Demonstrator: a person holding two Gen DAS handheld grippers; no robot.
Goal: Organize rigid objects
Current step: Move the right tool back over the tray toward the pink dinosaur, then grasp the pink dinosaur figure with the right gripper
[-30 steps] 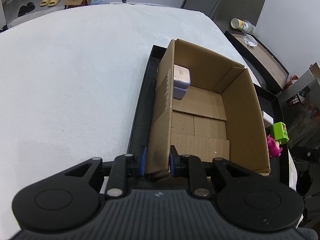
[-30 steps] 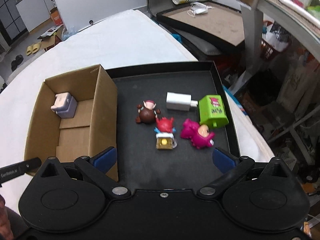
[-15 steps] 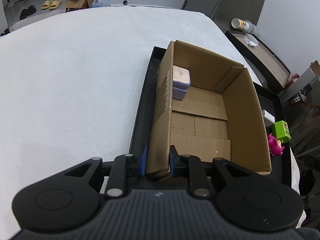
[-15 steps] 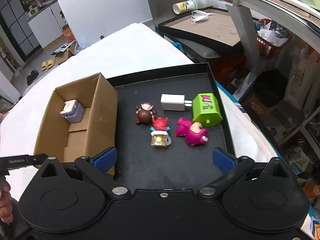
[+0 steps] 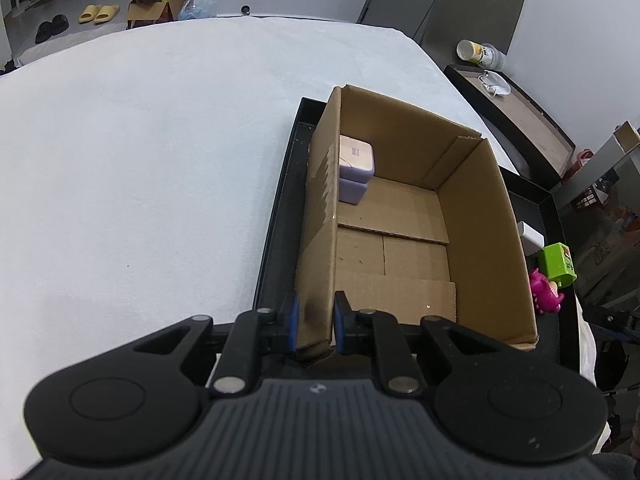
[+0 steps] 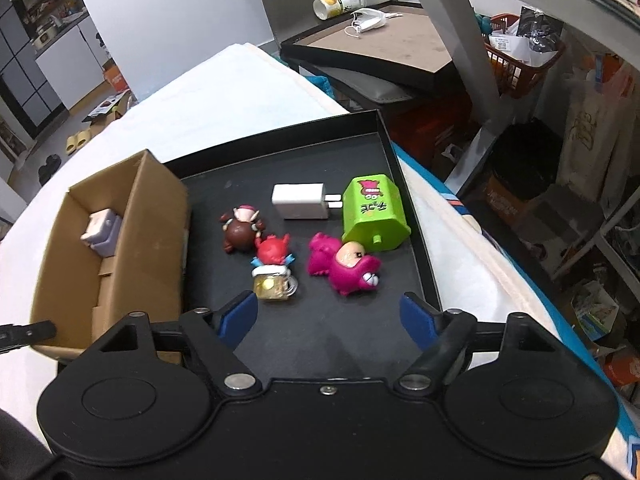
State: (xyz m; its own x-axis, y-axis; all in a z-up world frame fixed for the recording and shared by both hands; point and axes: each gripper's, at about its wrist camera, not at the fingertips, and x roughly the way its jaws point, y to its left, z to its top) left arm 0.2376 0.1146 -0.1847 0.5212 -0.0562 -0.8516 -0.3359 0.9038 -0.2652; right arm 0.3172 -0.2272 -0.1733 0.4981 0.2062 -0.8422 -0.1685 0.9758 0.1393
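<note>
White charger [image 5: 530, 237] and pink toy [image 5: 546, 295] half hidden behind my box wall [image 5: 480, 240], print on green block [image 6: 374, 216] unreadable

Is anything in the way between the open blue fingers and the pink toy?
Nothing visible. The right gripper is closing over bare black tray, with nothing between its fingers, and the pink toy lies just ahead. The red figure sits off to one side.

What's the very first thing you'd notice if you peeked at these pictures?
Probably the bright toys on the black tray: a pink monster, a green box behind it and a red figure to its left. Next, the big cardboard box, nearly bare inside, with one lilac block in its far corner and the left gripper pinching its near wall.
</note>
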